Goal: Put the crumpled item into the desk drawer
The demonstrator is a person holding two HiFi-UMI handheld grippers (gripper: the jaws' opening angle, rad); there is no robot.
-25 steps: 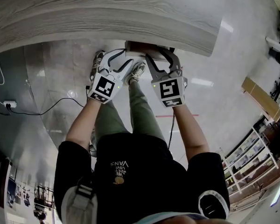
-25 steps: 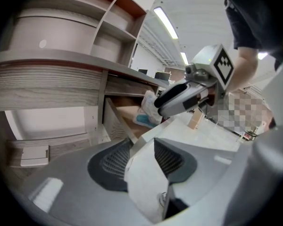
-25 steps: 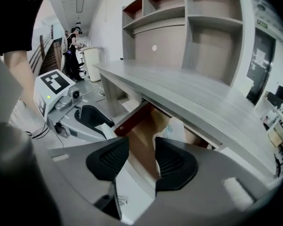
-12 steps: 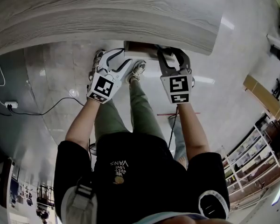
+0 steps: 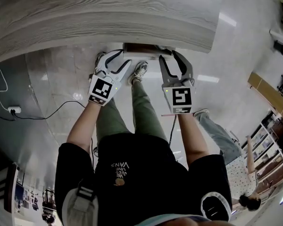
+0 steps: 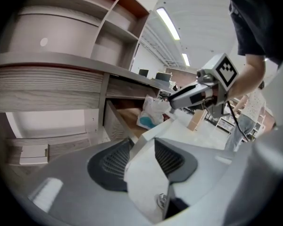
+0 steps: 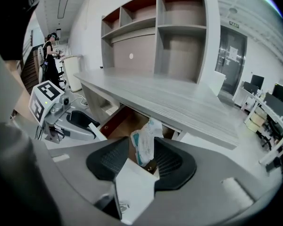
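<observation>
Bright, even light from ceiling strips glares off the floor beside the table. Edges bend strongly, and the nearest foreground is soft.

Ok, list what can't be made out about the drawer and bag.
Drawer inside: head view, desktop covers it.
Crumpled bag bottom: right gripper view, right tool blocks it.
Left tool touching drawer front: left gripper view, its own body hides that.

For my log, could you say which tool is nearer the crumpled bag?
The right tool: the bag, in the drawer, sits just beyond its parted jaws; the left tool is farther.
</observation>
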